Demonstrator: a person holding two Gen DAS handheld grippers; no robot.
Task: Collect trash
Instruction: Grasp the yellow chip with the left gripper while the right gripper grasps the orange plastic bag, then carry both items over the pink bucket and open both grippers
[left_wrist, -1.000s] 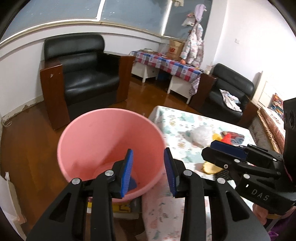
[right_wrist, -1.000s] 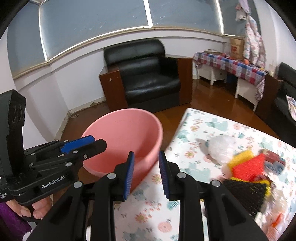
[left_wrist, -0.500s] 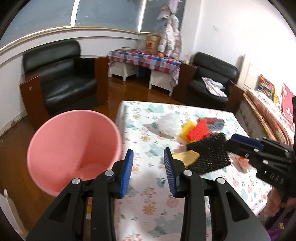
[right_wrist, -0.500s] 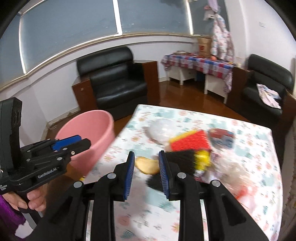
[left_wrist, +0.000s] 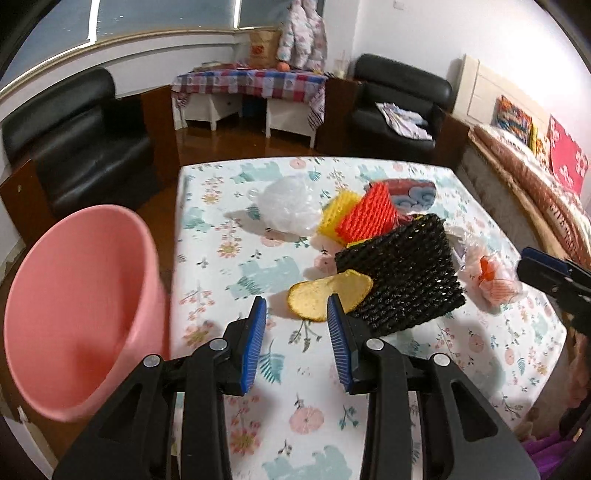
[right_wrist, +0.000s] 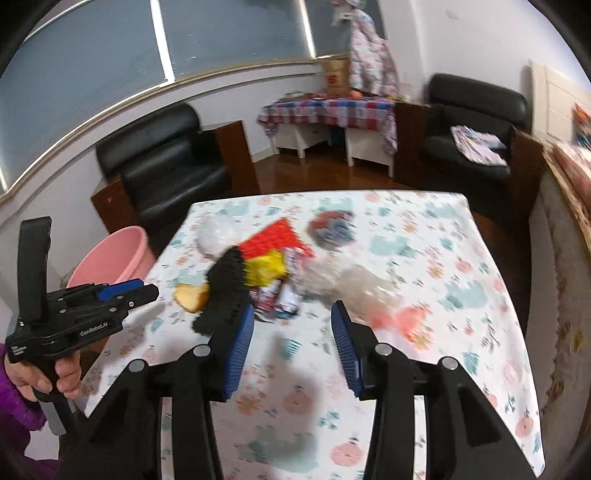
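A heap of trash lies on the floral table (left_wrist: 369, 424): a yellow peel (left_wrist: 328, 293), black foam net (left_wrist: 402, 273), red net (left_wrist: 369, 212), yellow net (left_wrist: 334, 210), clear plastic bag (left_wrist: 288, 203) and a crumpled wrapper with orange (left_wrist: 489, 273). A pink bin (left_wrist: 81, 306) stands by the table's left edge. My left gripper (left_wrist: 297, 310) is open and empty, just short of the peel. My right gripper (right_wrist: 291, 314) is open and empty above the table, near the black net (right_wrist: 225, 288) and wrappers (right_wrist: 280, 295).
Black armchairs (left_wrist: 74, 140) stand beyond the table on the wood floor. A checkered side table (left_wrist: 251, 85) is at the back wall. A bed with blankets (left_wrist: 535, 177) runs along the right side. The table's near part (right_wrist: 295, 424) holds only the cloth.
Both grippers have swung right from the pink bin to over the table and moved closer to the trash heap. The right gripper's jaws have opened wider.
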